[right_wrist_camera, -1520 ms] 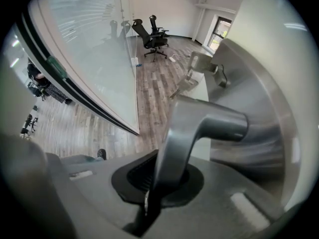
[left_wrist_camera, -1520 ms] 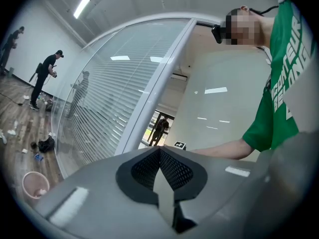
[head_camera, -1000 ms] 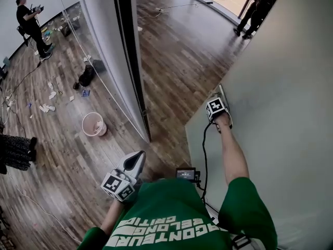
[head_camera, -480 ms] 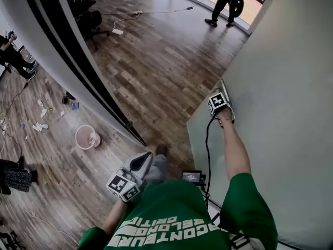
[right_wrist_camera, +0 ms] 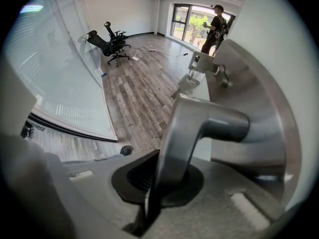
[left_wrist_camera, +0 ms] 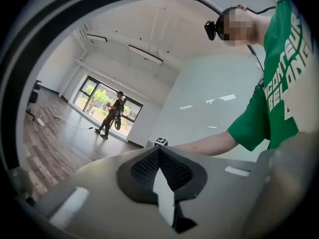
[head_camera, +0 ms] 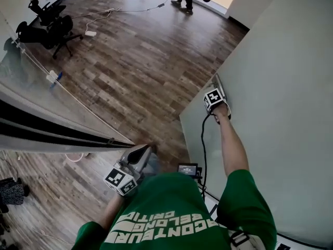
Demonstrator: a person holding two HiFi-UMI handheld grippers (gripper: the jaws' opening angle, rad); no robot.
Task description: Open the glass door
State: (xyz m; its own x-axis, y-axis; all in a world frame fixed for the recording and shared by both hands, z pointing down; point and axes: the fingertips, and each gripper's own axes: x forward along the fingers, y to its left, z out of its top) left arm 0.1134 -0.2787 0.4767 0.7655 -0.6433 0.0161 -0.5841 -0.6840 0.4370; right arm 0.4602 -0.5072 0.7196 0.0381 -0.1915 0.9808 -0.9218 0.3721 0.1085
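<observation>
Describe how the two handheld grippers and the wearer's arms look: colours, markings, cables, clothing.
The left gripper and the right gripper have pale grey shells and tapered jaws lined with black ribbed pads. Each carries a white cube printed with black square markers. A black cable runs from the right one along the arm. The person wears a green short-sleeved T-shirt with white lettering.

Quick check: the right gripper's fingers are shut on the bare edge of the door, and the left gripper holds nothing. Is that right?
Not quite. The right gripper is shut on the metal lever handle of the door, not on its bare edge; the right gripper view shows the handle between its fingers. The left gripper does hold nothing.
</observation>
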